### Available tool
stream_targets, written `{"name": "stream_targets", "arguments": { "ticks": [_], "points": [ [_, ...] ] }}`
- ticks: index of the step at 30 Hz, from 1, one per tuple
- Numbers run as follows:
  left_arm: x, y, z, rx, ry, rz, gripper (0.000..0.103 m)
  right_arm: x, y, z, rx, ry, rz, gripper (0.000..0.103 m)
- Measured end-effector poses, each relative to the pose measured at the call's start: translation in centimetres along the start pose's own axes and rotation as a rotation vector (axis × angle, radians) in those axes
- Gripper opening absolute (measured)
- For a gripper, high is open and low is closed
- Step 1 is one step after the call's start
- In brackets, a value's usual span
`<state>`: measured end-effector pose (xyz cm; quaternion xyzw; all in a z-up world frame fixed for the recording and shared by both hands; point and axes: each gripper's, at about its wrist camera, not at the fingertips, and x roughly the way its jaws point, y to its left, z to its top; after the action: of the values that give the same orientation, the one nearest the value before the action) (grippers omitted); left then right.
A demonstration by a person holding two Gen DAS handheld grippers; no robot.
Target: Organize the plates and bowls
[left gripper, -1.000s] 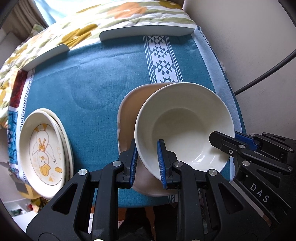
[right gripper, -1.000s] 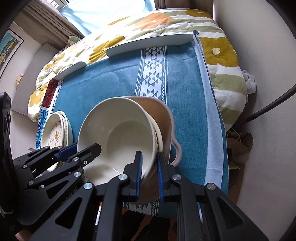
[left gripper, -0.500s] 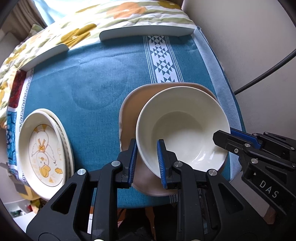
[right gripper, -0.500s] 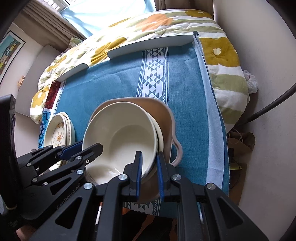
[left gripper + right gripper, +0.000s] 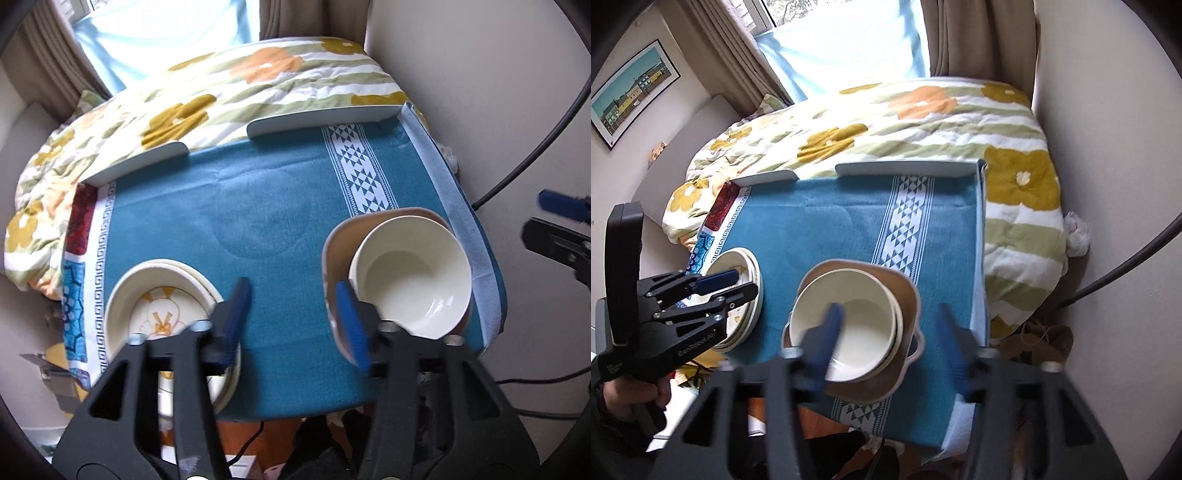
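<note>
left claw just opening, jaws apart, empty | right claw just opening, apart, empty | cream bowl sitting nested in tan dish, below both claws

Two cream bowls, one tan dish, two plates.

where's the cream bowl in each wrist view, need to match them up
Left wrist: the cream bowl sits right of centre, nested in the tan dish, just beyond the right blue fingertip.
Right wrist: the cream bowl is low at centre, partly behind the left blue fingertip.
Shared landmark: the white triangle-patterned stripe on the blue cloth, running up from the bowl.
</note>
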<state>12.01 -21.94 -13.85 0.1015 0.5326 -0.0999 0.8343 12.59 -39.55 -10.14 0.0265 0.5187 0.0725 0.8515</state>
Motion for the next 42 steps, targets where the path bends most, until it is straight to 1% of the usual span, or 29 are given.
{"name": "stream_targets", "arguments": {
  "ticks": [1, 2, 3, 4, 7, 10, 12, 13, 15, 19, 21, 22, 24, 26, 27, 28, 29, 30, 32, 34, 35, 36, 37, 39, 40, 42],
  "points": [
    [-0.4, 0.4, -0.2, 0.008, -0.02, 0.013, 0.103, -0.3, 0.1, -0.2, -0.014, -0.023, -0.003, 0.103],
    [-1.0, 0.8, -0.5, 0.015, -0.049, 0.012, 0.103, -0.5, 0.1, -0.3, -0.026, -0.032, -0.002, 0.103],
    [-1.3, 1.1, -0.7, 0.029, -0.059, 0.0, 0.103, -0.5, 0.0, -0.3, -0.035, -0.029, -0.01, 0.103],
    [-1.3, 1.3, -0.8, 0.045, -0.046, -0.013, 0.103, -0.5, 0.0, -0.6, -0.049, -0.019, -0.024, 0.103],
    [-0.9, 1.4, -1.3, 0.104, 0.012, -0.026, 0.103, 0.5, -0.2, -1.1, -0.085, 0.1, -0.065, 0.103],
    [0.1, 0.8, -2.0, 0.165, 0.072, -0.071, 0.103, 1.4, -0.5, -2.2, -0.107, 0.175, -0.124, 0.103],
    [1.4, 0.2, -2.4, 0.188, 0.099, -0.085, 0.103, 2.5, -0.5, -3.1, -0.106, 0.221, -0.209, 0.103],
    [2.2, 0.0, -2.6, 0.194, 0.119, -0.084, 0.103, 3.2, -0.4, -3.5, -0.114, 0.246, -0.235, 0.103],
    [3.7, -0.3, -3.2, 0.187, 0.161, -0.107, 0.103, 4.5, -0.7, -4.1, -0.116, 0.286, -0.235, 0.103],
    [6.0, -0.5, -3.7, 0.163, 0.222, -0.148, 0.102, 6.5, -1.1, -4.7, -0.094, 0.342, -0.186, 0.101],
    [6.8, -0.6, -3.6, 0.157, 0.24, -0.154, 0.099, 7.3, -1.2, -4.9, -0.094, 0.363, -0.162, 0.09],
    [7.2, -0.8, -3.5, 0.157, 0.252, -0.162, 0.098, 7.7, -1.1, -4.8, -0.103, 0.375, -0.157, 0.088],
    [8.0, -1.3, -3.3, 0.176, 0.275, -0.171, 0.094, 8.7, -0.8, -4.8, -0.119, 0.403, -0.141, 0.078],
    [8.6, -1.8, -3.2, 0.192, 0.292, -0.176, 0.091, 9.7, -0.5, -4.9, -0.126, 0.437, -0.12, 0.071],
    [8.9, -2.0, -3.2, 0.193, 0.302, -0.185, 0.09, 10.1, -0.3, -4.9, -0.13, 0.45, -0.115, 0.067],
    [9.2, -2.1, -3.1, 0.191, 0.312, -0.198, 0.088, 10.5, -0.2, -4.8, -0.133, 0.462, -0.11, 0.064],
    [9.5, -2.3, -3.1, 0.19, 0.323, -0.21, 0.081, 10.9, -0.2, -4.8, -0.131, 0.473, -0.099, 0.061],
    [9.9, -2.4, -3.1, 0.194, 0.334, -0.215, 0.071, 11.3, -0.2, -4.8, -0.129, 0.485, -0.09, 0.06],
    [10.5, -3.1, -3.1, 0.214, 0.349, -0.223, 0.063, 11.9, -0.2, -4.9, -0.131, 0.497, -0.078, 0.057],
    [11.0, -3.5, -3.2, 0.218, 0.357, -0.242, 0.048, 12.6, -0.3, -5.1, -0.127, 0.505, -0.057, 0.053],
    [11.3, -3.6, -3.2, 0.21, 0.361, -0.257, 0.044, 12.8, -0.4, -5.2, -0.12, 0.504, -0.043, 0.048],
    [11.5, -3.7, -3.2, 0.202, 0.36, -0.27, 0.035, 13.1, -0.5, -5.3, -0.114, 0.505, -0.03, 0.044],
    [11.6, -3.9, -3.3, 0.2, 0.354, -0.281, 0.027, 13.3, -0.6, -5.4, -0.104, 0.506, -0.019, 0.042],
    [12.0, -4.3, -3.4, 0.211, 0.341, -0.281, 0.021, 13.8, -0.7, -5.6, -0.083, 0.502, 0.007, 0.033],
    [12.2, -4.5, -3.5, 0.219, 0.334, -0.267, 0.02, 14.0, -0.8, -5.6, -0.081, 0.495, 0.013, 0.032],
    [12.4, -4.8, -3.7, 0.226, 0.322, -0.269, 0.018, 14.2, -0.8, -5.8, -0.073, 0.48, 0.027, 0.023]
  ]
}}
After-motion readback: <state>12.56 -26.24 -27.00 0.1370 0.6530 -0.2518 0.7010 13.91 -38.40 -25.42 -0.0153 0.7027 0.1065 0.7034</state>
